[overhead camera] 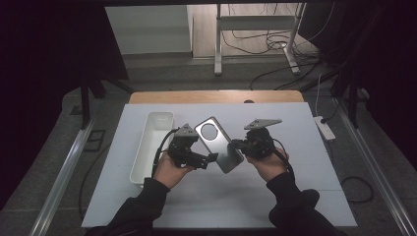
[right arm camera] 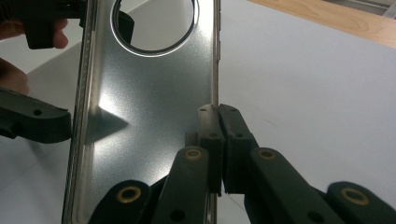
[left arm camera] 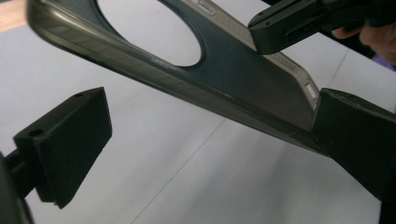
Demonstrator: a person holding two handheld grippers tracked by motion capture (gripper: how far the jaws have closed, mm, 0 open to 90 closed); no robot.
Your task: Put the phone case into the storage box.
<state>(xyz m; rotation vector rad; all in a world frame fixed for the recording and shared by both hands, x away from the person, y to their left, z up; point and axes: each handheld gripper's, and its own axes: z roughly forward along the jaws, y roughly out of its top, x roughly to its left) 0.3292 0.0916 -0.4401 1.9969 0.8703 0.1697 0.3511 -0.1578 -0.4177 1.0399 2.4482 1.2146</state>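
Evidently a phone case (overhead camera: 219, 144), smoky and translucent with a round camera cutout, is held in the air above the middle of the white tabletop (overhead camera: 295, 196), between the two grippers. The right gripper (right arm camera: 218, 122) is seen clamped on one long edge of the case, its jaws pressed tight against the thin wall. The left gripper (left arm camera: 205, 140) is spread wide: one jaw is met by the case's rim, the other stands well clear, so nothing is pinched by it. The case is judged light, thin, somewhat flexible and glossy, hence slippery; it is best taken by a side wall near the middle. A white tray (overhead camera: 152, 142) toward the left edge is shown by the high view, while the rim's side-button cutouts are revealed close up by the left gripper view
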